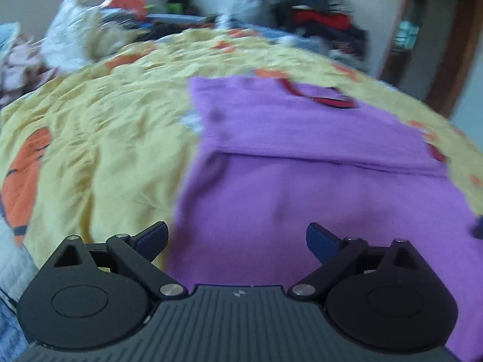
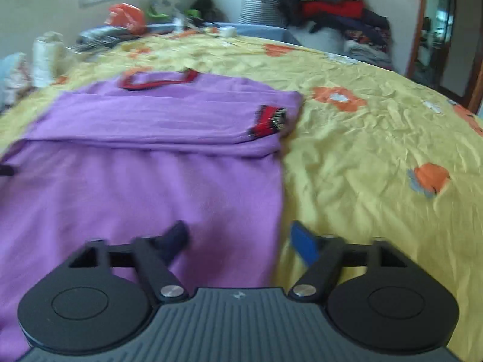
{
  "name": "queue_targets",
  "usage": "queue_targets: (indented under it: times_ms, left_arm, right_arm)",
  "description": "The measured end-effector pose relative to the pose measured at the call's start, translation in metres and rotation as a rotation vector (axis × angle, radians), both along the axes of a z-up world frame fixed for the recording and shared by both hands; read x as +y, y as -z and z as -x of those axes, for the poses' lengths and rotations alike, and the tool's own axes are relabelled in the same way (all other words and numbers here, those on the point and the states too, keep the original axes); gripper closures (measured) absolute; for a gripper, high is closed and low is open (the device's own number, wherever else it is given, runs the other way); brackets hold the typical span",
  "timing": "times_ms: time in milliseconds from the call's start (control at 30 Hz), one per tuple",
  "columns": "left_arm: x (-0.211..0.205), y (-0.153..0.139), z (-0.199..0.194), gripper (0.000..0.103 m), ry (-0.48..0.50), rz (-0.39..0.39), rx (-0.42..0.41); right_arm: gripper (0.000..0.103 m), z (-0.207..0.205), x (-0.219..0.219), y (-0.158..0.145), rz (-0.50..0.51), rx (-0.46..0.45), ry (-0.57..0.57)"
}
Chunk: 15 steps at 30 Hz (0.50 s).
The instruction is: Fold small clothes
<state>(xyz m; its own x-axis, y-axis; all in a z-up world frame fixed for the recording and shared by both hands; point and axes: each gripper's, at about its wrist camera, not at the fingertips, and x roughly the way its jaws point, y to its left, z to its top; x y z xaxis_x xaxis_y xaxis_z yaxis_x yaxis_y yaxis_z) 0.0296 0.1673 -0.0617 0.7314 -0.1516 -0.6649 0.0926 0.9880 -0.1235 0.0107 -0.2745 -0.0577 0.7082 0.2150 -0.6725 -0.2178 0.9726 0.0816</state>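
On the yellow bedspread [image 1: 99, 126], a purple shirt [image 1: 302, 187] is lying flat with both sleeves already turned in across the chest and its red collar [image 2: 157, 80] at the far end. The left gripper [image 1: 237, 236] is hovering over the near left hem, fingers spread and empty; the right gripper [image 2: 241, 238] is straddling the near right edge, also spread. The next move probably calls for pinching both near corners and carrying the hem toward the collar. No containers are showing.
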Motion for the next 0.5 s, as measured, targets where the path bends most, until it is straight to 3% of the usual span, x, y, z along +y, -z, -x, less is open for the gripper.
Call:
queue_targets:
  times_ms: [67,100,133,167,200,300,333,400,433,500]
  left_arm:
    - [-0.012,0.005,0.022,0.004,0.055,-0.024,-0.015]
    - [-0.019,0.012,0.025,0.003,0.083,-0.050,0.009]
    - [-0.023,0.020,0.026,0.002,0.078,-0.097,0.034]
    - [-0.026,0.026,0.029,0.000,0.065,-0.154,-0.004]
    - [-0.020,0.029,0.028,0.000,0.060,-0.125,-0.013]
    - [0.005,0.022,0.020,0.001,-0.038,-0.061,0.046]
    - [0.018,0.018,0.020,0.004,-0.052,-0.020,0.033]
    - [0.039,0.013,0.016,0.003,-0.092,-0.022,0.027]
    - [0.050,0.012,0.013,0.004,-0.101,0.002,0.038]
    - [0.074,0.014,0.008,0.004,-0.065,0.152,0.080]
  right_arm:
    - [0.052,0.027,0.011,0.000,-0.038,-0.006,-0.082]
    - [0.064,0.037,0.018,0.003,-0.047,0.005,-0.111]
    - [0.069,0.045,0.023,0.009,-0.034,0.033,-0.131]
    - [0.070,0.052,0.026,0.015,0.015,0.041,-0.137]
    - [0.071,0.059,0.025,0.016,0.063,0.010,-0.131]
    - [0.071,0.062,-0.002,0.007,-0.010,0.049,-0.091]
    - [0.070,0.064,-0.008,0.003,-0.007,0.047,-0.082]
    - [0.069,0.066,-0.017,-0.006,0.040,0.012,-0.035]
    - [0.069,0.068,-0.024,-0.009,0.012,-0.001,-0.027]
    - [0.069,0.062,-0.043,-0.007,-0.074,-0.008,0.009]
